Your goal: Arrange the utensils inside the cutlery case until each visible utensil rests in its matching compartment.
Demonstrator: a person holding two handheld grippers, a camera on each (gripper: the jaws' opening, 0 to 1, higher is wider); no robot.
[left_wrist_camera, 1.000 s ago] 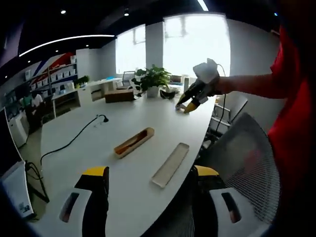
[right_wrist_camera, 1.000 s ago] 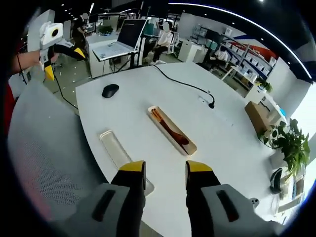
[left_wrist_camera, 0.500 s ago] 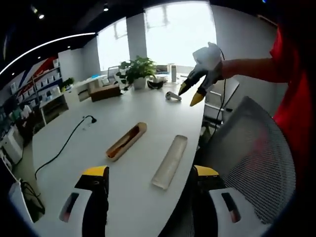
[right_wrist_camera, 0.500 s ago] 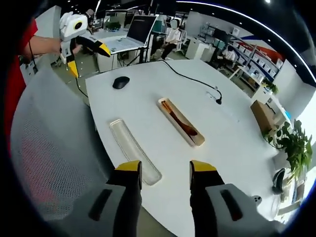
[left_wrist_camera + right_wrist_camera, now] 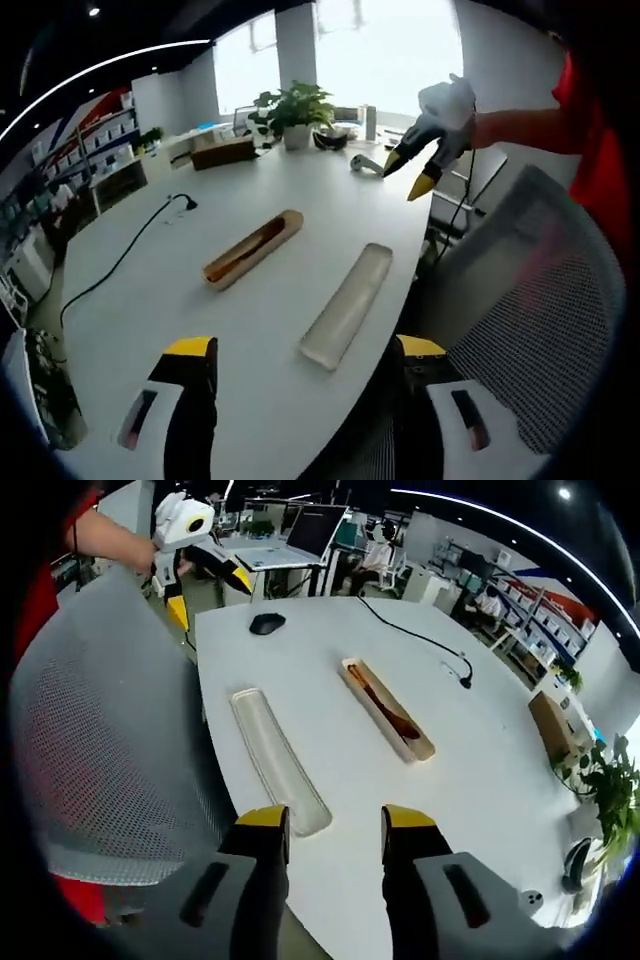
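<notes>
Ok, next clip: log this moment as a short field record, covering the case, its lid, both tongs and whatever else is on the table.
surface: white table
cutlery case: wooden tray, open, brown utensils lying inside
lid: clear lid, lying flat beside the case, apart from it
left tongs: open, above the table's near edge, holding nothing
right tongs: open, above the lid's near end, holding nothing
other items: mouse, black cable, potted plant
chair: grey mesh chair at the table edge
</notes>
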